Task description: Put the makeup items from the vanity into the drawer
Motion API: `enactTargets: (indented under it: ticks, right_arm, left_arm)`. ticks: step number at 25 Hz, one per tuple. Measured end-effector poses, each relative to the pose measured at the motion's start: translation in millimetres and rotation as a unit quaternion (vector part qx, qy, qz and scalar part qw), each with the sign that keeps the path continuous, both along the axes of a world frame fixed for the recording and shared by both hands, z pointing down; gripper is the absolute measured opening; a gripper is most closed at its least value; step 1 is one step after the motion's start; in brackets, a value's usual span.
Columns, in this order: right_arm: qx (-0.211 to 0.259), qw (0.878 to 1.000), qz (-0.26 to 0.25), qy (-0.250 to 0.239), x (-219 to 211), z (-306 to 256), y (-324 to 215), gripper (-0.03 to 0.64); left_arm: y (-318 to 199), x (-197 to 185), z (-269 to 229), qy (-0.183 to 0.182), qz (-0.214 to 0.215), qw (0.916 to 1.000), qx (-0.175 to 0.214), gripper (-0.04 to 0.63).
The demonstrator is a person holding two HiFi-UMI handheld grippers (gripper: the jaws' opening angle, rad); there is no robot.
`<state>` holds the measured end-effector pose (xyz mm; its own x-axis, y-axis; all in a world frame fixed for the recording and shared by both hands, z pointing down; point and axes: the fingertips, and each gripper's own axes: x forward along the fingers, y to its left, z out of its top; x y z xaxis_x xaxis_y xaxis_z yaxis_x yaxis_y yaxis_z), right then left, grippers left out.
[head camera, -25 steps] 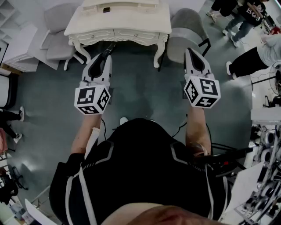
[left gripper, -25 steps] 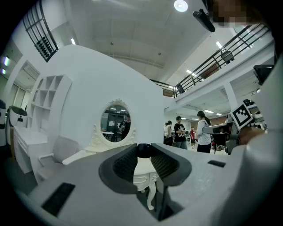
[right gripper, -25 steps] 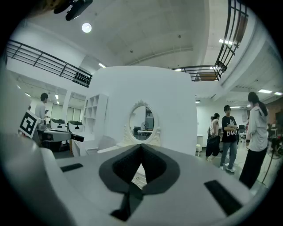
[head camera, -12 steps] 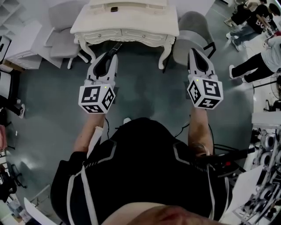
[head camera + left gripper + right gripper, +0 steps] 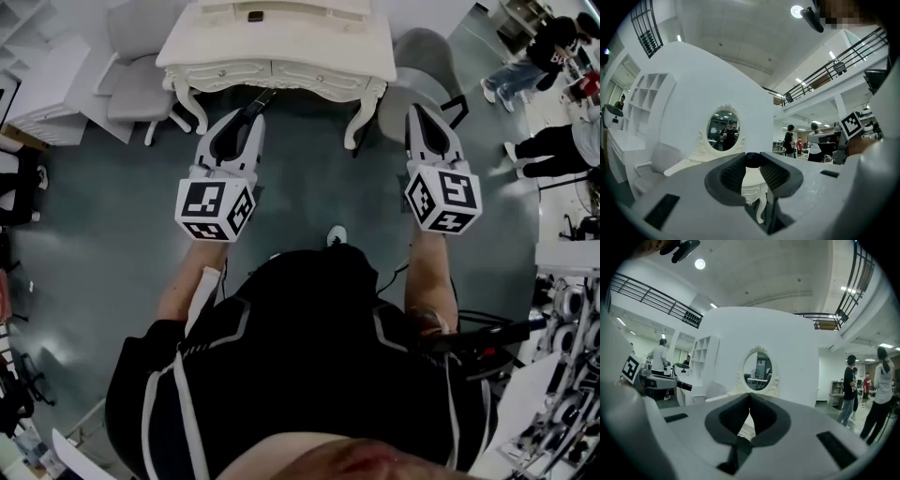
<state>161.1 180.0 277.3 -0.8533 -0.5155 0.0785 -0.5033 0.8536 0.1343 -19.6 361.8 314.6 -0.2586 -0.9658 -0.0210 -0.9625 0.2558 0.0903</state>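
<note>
The cream vanity (image 5: 281, 47) stands ahead, its drawer front (image 5: 272, 71) closed, and a small dark item (image 5: 254, 16) lies on its top. Its oval mirror (image 5: 723, 132) shows in both gripper views and reflects the person. My left gripper (image 5: 251, 117) hangs in the air short of the vanity, shut on a slim dark stick (image 5: 264, 97) that pokes out past its tips; its end shows between the tips (image 5: 752, 158). My right gripper (image 5: 420, 111) is also short of the vanity, shut with nothing between its tips (image 5: 750, 395).
A grey chair (image 5: 422, 56) stands right of the vanity and another grey chair (image 5: 136, 84) left of it. White shelving (image 5: 42, 94) is at far left. People (image 5: 553, 141) stand on the right by a cluttered bench (image 5: 567, 309).
The person has stepped toward the vanity, which now sits closer and more to the right in the head view. Both grippers stay raised and shut, carried forward with the body.
</note>
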Motion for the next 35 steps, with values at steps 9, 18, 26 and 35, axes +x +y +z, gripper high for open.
enactTargets:
  ticks: [9,18,26,35]
  right_arm:
    - [0.002,0.999,-0.04,-0.009,-53.2,6.0,-60.5,0.005]
    - [0.006,0.996,-0.09,-0.023,-110.7,-8.9,-158.4,0.005]
    - [-0.01,0.994,-0.11,-0.026,-124.5,-4.3,-232.1,0.005]
    - [-0.031,0.994,-0.1,-0.021,-115.7,19.9,-313.4,0.005]
  left_arm:
    - [-45.6,-29.7,-1.3,-0.005,-0.033,0.9994,-0.004,0.097]
    - [-126.5,-64.0,-12.9,-0.013,-0.078,0.9968,-0.011,0.097]
    - [-202.1,-73.1,-11.7,-0.019,-0.08,0.996,-0.036,0.097]
    - [-306.5,-92.9,2.8,-0.032,-0.038,0.9953,-0.083,0.097]
